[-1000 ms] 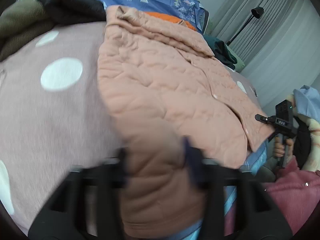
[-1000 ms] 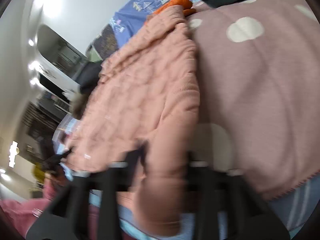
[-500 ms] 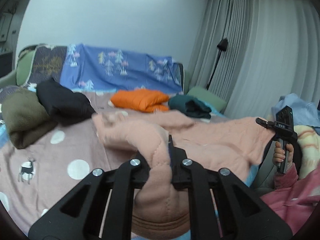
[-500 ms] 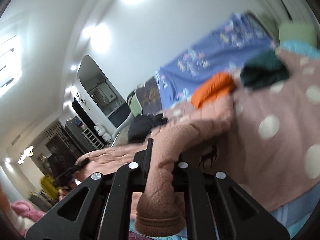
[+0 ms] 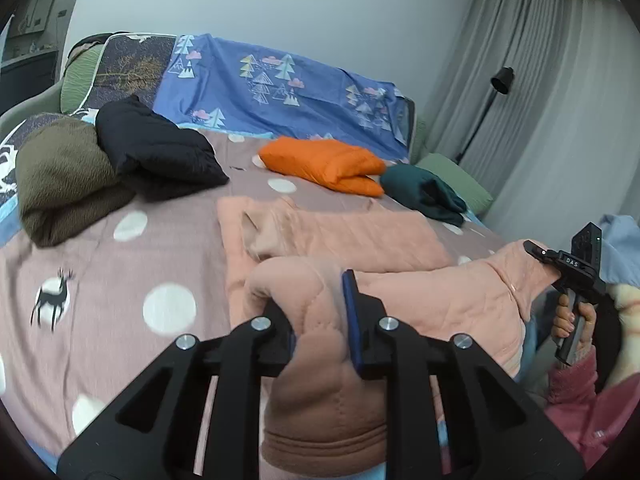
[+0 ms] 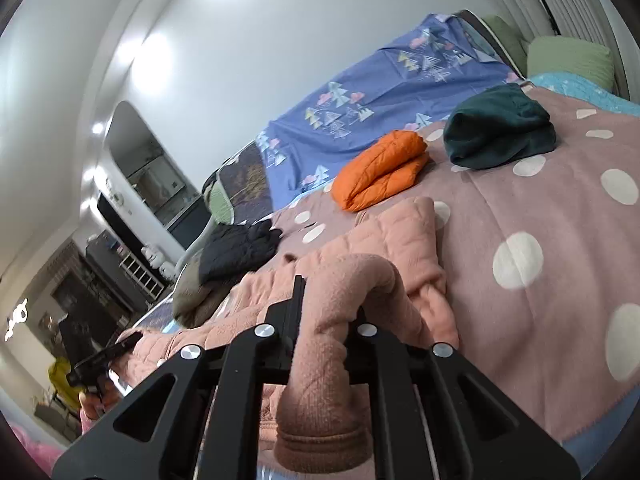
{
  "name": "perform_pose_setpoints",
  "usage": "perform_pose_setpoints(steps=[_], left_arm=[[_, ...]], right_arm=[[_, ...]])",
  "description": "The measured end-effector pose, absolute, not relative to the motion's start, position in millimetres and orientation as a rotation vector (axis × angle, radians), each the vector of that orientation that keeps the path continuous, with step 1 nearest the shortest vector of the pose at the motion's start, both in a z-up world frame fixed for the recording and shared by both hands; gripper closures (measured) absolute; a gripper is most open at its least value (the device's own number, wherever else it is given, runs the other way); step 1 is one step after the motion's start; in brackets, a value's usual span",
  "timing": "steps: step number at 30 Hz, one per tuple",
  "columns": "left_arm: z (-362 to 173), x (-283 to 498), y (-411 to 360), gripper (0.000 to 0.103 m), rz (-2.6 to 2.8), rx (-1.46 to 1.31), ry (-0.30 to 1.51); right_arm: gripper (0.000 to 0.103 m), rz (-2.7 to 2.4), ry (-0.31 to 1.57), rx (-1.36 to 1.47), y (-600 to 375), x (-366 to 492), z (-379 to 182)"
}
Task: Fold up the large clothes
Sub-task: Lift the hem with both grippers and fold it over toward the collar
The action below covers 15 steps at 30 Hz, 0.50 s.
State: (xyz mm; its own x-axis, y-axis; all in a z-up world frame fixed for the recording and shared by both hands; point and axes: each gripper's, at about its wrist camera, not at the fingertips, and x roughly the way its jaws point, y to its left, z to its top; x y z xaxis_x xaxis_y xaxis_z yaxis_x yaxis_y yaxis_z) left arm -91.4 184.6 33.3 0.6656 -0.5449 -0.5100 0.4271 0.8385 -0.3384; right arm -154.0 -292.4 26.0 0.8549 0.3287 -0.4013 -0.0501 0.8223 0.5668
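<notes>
Left wrist view, nearest first: the left gripper (image 5: 320, 316) is clenched on a sleeve cuff (image 5: 324, 412) of the pink quilted jacket (image 5: 344, 236), though its jaws are just easing open, cloth between them. Right of the jacket, the right gripper (image 5: 538, 252) grips its far sleeve; from its own camera that gripper (image 6: 326, 312) pinches the cuff tight. The jacket lies across the dotted blanket (image 5: 104, 280). Beyond the jacket sit an orange folded garment (image 5: 328, 164), a dark teal one (image 5: 424, 194), a black one (image 5: 156, 152) and an olive one (image 5: 60, 184).
</notes>
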Motion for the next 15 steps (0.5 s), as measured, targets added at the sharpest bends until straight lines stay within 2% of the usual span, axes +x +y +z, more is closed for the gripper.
perform_pose_setpoints(steps=[8,12,15], left_arm=[[-2,13,166,0.081,-0.487,-0.231,0.698],[-55,59,150,0.08,-0.407,-0.194,0.788],[-77,66,151,0.079,-0.399,-0.218,0.807]], right_arm=[[0.093,0.118,0.556,0.486,-293,-72,-4],[0.093,-0.001,0.669,0.428,-293,-33,-56],[0.091,-0.006,0.658,0.435,-295,-35,-68]])
